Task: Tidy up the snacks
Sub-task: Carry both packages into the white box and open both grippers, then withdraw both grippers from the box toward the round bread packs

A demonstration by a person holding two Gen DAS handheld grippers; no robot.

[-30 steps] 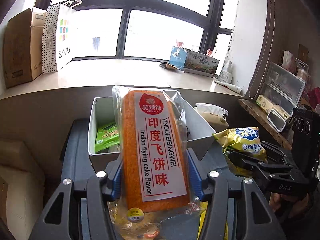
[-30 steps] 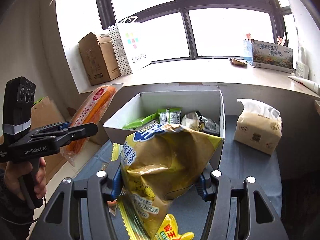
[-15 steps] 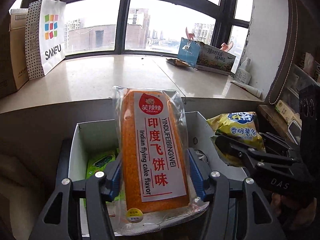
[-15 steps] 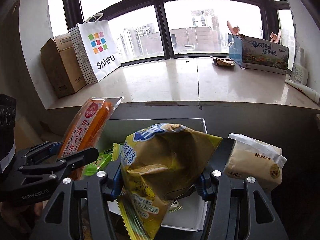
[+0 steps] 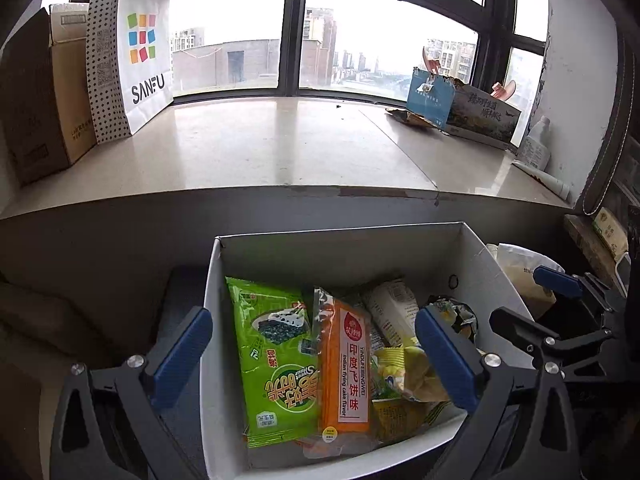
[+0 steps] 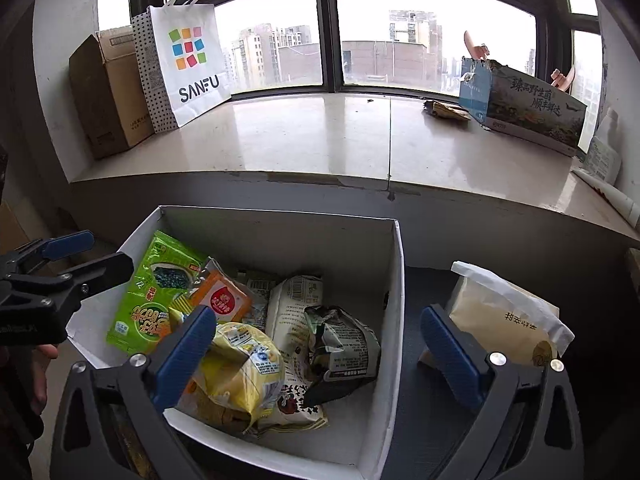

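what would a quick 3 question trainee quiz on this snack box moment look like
1. True or false: the left gripper is shut on the orange flying cake pack.
2. Which snack lies beside the orange pack, nearer the left wall of the white box? A) green seaweed pack B) yellow chip bag C) tissue pack
3. Fill in: the tissue pack sits ____ the box, on its right.

Key: 1 false, both grippers (right) stand open and empty. 2 A. 3 outside.
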